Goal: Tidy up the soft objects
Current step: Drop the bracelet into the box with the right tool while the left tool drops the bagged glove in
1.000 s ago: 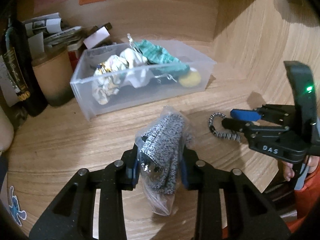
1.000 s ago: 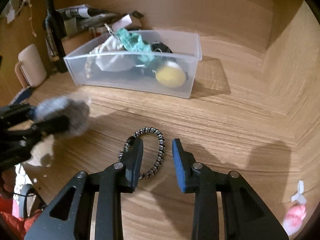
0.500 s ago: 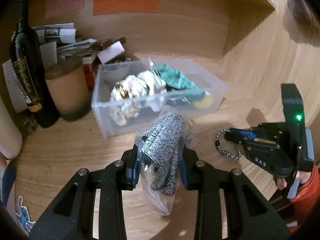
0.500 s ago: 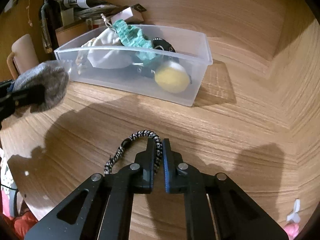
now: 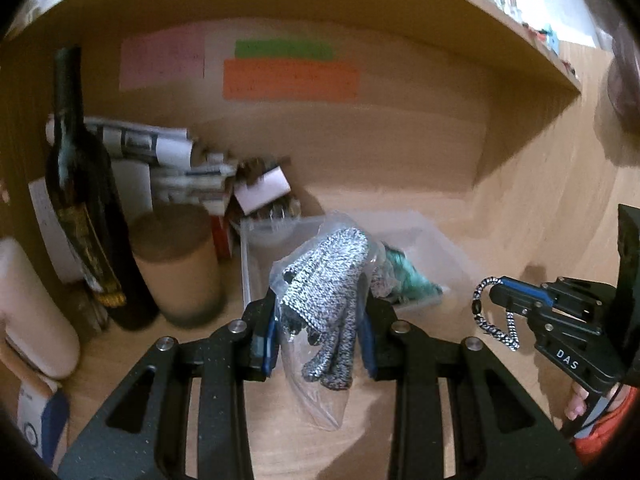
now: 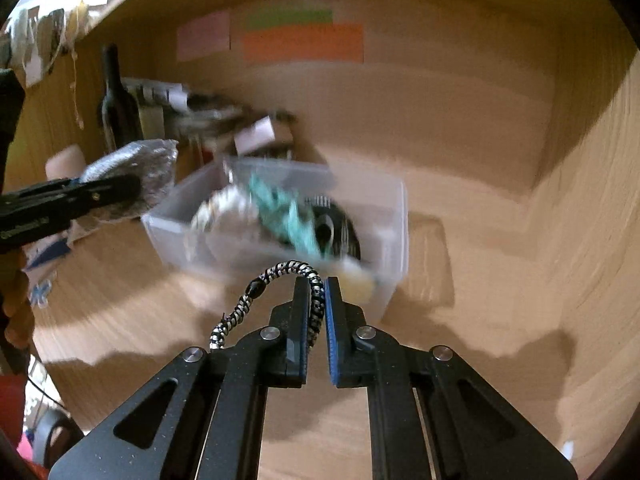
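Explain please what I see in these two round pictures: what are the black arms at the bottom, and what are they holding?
No robot is here. A person holds one hand-held gripper in each hand, and a fisheye camera on each looks forward along its two black fingers, so the pictures look round.

In the left view, the left hand-held gripper is shut on a speckled grey knit glove in a clear bag. In the right view, the right hand-held gripper is shut on a black-and-white braided cord loop.

On the wooden desk stands a clear plastic bin holding soft things, including teal cloth. Beside it are a dark bottle and a tan canister.
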The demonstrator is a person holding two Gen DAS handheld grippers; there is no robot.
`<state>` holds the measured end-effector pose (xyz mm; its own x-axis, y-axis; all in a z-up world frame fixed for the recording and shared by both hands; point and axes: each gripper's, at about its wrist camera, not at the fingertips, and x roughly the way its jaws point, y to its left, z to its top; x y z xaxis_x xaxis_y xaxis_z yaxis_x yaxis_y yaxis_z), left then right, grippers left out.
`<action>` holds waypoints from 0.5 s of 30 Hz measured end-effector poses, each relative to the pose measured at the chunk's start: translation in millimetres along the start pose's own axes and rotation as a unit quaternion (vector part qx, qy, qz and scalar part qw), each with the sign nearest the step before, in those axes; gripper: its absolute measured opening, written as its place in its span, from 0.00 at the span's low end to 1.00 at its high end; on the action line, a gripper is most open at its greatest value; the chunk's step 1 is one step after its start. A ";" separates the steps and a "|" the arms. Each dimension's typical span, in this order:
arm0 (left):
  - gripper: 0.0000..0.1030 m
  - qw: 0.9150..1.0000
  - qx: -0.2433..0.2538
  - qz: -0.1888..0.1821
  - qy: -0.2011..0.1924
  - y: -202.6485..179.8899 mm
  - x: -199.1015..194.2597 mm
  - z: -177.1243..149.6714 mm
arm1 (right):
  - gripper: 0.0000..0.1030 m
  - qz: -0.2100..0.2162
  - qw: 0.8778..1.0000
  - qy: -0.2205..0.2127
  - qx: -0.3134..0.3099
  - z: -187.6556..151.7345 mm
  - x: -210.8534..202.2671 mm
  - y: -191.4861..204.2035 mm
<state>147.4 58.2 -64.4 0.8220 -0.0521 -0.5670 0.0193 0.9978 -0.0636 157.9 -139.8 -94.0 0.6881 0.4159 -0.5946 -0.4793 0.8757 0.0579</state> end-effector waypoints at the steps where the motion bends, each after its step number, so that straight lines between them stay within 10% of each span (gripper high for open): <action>1: 0.32 1.000 -0.003 0.002 -0.004 0.7 2.5 5.5 | 0.07 -0.002 1.000 -0.010 0.001 6.8 -0.4 0.3; 15: 0.32 0.999 0.020 0.028 0.040 -4.6 69.2 16.3 | 0.07 -0.034 0.999 -0.012 0.014 56.3 61.8 -10.2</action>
<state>213.5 50.7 -89.9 0.7750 0.0023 -0.6320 -0.0009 1.0000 0.0026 236.0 -109.2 -86.2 0.7312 0.3606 -0.5791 -0.4157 0.9086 0.0410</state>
